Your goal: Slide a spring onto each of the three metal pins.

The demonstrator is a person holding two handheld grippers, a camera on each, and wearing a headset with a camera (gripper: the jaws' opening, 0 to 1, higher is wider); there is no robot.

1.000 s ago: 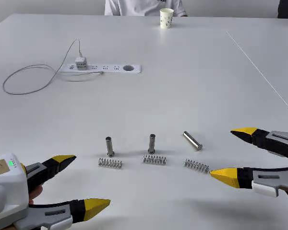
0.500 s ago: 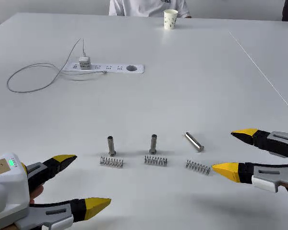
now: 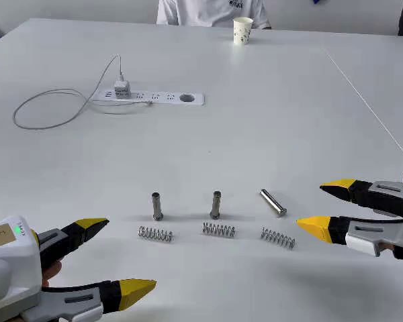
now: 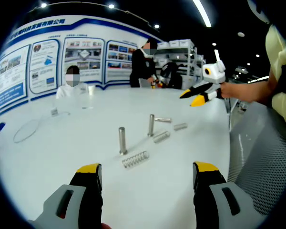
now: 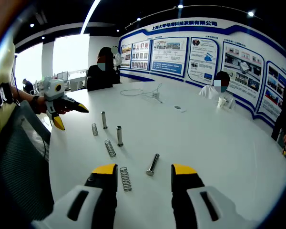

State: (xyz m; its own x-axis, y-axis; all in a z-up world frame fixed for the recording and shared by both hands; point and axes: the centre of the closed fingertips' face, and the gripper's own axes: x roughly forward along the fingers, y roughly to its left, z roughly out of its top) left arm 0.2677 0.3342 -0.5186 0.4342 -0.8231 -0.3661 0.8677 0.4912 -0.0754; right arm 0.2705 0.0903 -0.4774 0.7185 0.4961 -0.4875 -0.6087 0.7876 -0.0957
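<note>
Three metal pins sit mid-table: the left pin [image 3: 157, 206] and middle pin [image 3: 216, 204] stand upright, and the right pin [image 3: 273, 202] lies on its side. One spring lies in front of each: left spring [image 3: 154, 234], middle spring [image 3: 219, 230], right spring [image 3: 278, 237]. My right gripper [image 3: 324, 204] hovers open just right of the right spring, holding nothing. In the right gripper view, that spring [image 5: 125, 179] and the lying pin [image 5: 153, 164] sit just ahead of the jaws. My left gripper [image 3: 117, 256] is open and empty at the near left, with the left spring [image 4: 135, 159] ahead of it.
A white power strip [image 3: 151, 97] with a plugged charger and a looping cable [image 3: 47, 111] lies farther back on the left. A paper cup [image 3: 242, 30] stands at the far edge, in front of a seated person [image 3: 211, 10]. The table [image 3: 289, 121] is white.
The head camera has shifted a little. My right gripper's jaws have narrowed somewhat, and its near fingertip has drawn back from the right spring's end. The left gripper has stayed put.
</note>
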